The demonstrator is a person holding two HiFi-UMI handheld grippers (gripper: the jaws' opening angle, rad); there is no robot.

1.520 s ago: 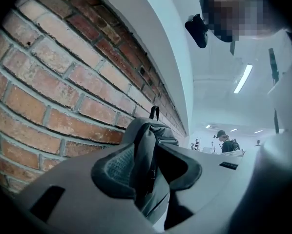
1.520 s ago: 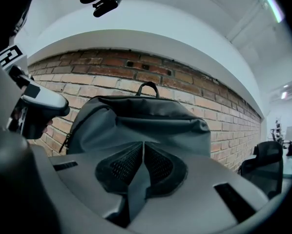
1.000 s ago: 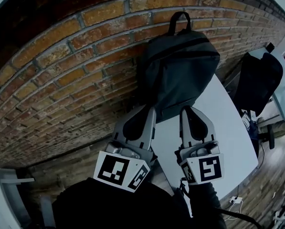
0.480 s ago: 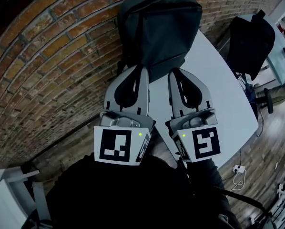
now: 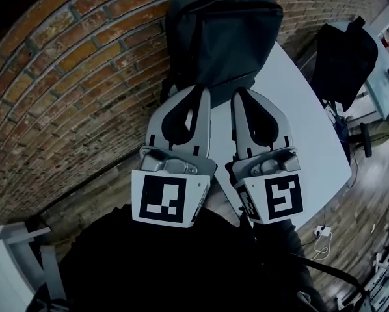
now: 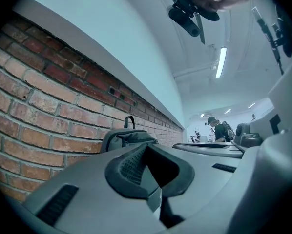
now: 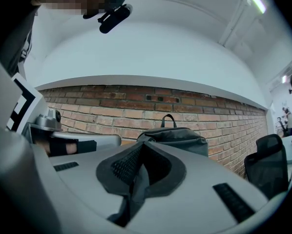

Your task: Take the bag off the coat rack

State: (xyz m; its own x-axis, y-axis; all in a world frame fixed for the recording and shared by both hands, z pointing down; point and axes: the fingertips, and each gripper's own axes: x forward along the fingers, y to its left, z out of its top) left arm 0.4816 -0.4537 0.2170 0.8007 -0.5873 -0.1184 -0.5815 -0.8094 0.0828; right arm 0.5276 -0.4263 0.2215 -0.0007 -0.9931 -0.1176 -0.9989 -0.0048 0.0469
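- Brick wall (image 5: 84,77): it fills the space ahead of both hand-held grippers and off to their left. No coat rack or hook shows in any view.
- Bench (image 5: 311,142): a white top running along the wall, under and to the right of the right hand-held gripper.
- Bag (image 5: 224,31): a dark grey backpack directly ahead of both tips. It stands upright, apparently on the bench, with its back to the wall, and looks already off the rack. It only leans there, so a nudge at its base could slide it out and topple it toward you or off the bench.
- Black chair (image 5: 344,57): well to the right of the right hand-held gripper. A wide swing could catch it.
- Left hand-held gripper (image 5: 196,91) and right hand-held gripper (image 5: 243,91): both are clenched and empty, side by side, with their tips at the bag's lower edge. Neither would stop a slump.
- Top handle (image 7: 168,119): a small loop at the bag's far end, beyond both tips.
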